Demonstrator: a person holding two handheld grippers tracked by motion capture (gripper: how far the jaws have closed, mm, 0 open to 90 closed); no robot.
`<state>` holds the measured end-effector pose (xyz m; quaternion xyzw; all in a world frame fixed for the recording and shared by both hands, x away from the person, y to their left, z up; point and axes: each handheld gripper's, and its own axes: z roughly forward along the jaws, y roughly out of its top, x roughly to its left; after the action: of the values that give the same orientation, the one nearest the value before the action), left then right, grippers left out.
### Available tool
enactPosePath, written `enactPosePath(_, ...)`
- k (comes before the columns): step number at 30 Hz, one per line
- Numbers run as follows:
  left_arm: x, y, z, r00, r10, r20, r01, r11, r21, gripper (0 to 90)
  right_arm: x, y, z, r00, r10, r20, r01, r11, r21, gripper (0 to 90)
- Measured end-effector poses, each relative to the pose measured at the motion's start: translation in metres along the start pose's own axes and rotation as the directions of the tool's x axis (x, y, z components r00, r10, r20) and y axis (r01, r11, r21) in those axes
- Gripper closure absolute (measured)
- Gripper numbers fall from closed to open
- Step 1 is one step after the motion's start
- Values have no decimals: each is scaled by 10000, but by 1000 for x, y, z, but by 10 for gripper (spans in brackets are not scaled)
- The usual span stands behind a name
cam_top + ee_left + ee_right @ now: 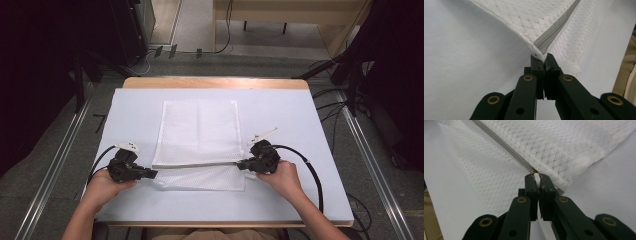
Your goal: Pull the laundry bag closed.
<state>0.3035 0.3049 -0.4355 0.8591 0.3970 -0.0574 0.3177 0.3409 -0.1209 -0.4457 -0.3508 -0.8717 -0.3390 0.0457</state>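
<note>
High view first: a white mesh laundry bag (199, 142) lies flat on the light table cover (135, 105), near the middle and a little toward my side, with its grey zipper (200, 165) running across it from side to side. My left gripper (153, 174) holds the bag's left end of that zipper line, and my right gripper (240, 165) holds the right end, so the zipper edge is stretched in a straight line between them. A narrow strip of mesh lies on my side of the zipper.

As I judge it, the zipper looks closed along its whole length, and both corners are taken up; what is left seems to be lifting, folding or shifting the bag, which has not yet begun, as most of the mesh rests flat.

From the left gripper view, my jaws are pressed together on the corner of the bag (541, 53) right where the zipper tape (554, 31) ends. From the right gripper view, my jaws pinch a small white tab (537, 180) at the zipper's metal slider (533, 170); it is most likely the pull, though I cannot tell for certain.
</note>
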Motion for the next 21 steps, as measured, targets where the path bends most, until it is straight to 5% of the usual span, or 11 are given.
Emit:
enactPosePath(11, -2, -1, 1, 9996, 180, 218, -177, 9998, -127, 861, 1, 0, 1, 9994, -340, 63, 340, 9994, -41, 883)
enactPosePath(15, -2, 0, 1, 9998, 199, 57, -196, 9983, -545, 639, 3, 1, 1, 9987, -501, 26, 502, 9985, -215, 870)
enactPosePath(21, -4, 2, -5, 9994, 248, -239, -280, 9889, -1460, 509, 3, 2, 0, 9978, -641, 196, 651, 9963, -562, 725)
